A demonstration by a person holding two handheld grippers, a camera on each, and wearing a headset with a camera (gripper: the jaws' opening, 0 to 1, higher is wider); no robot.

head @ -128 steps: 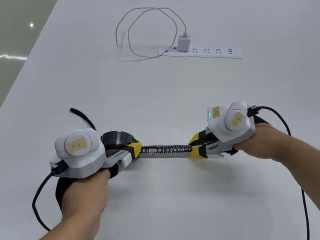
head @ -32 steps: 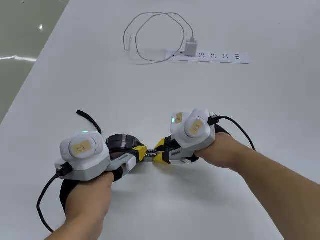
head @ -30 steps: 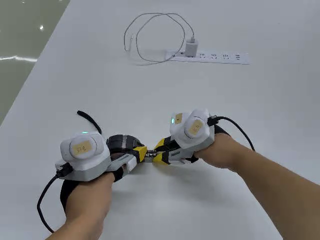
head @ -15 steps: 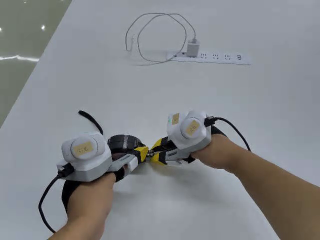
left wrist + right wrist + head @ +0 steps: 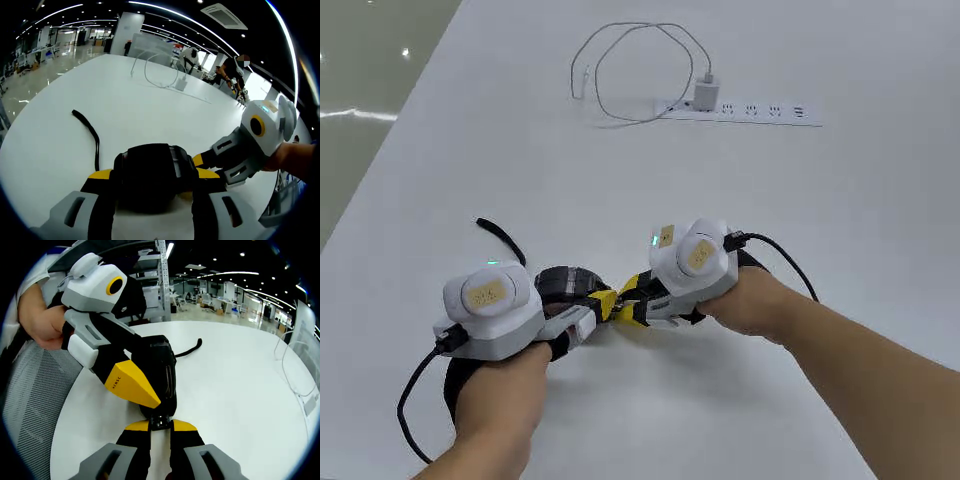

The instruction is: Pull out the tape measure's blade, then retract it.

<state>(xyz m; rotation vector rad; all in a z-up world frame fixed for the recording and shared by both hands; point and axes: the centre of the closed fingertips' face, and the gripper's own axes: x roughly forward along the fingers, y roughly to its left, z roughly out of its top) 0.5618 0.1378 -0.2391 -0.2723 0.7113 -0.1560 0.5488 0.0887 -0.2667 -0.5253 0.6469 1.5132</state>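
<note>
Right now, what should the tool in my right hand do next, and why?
Probably open the right tool and let go of the hook. The hook sits right at the mouth of the tape measure, with no blade showing between them, so the blade looks fully wound in. The left tool is clamped on the tape measure, so it should not jump.

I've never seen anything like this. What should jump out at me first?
Two hand-held grippers meet nose to nose on the white table: the left hand-held gripper clamps a black tape measure, and the right hand-held gripper pinches its blade tip right at the case. Far back lies a white power strip with a looping cable.
</note>
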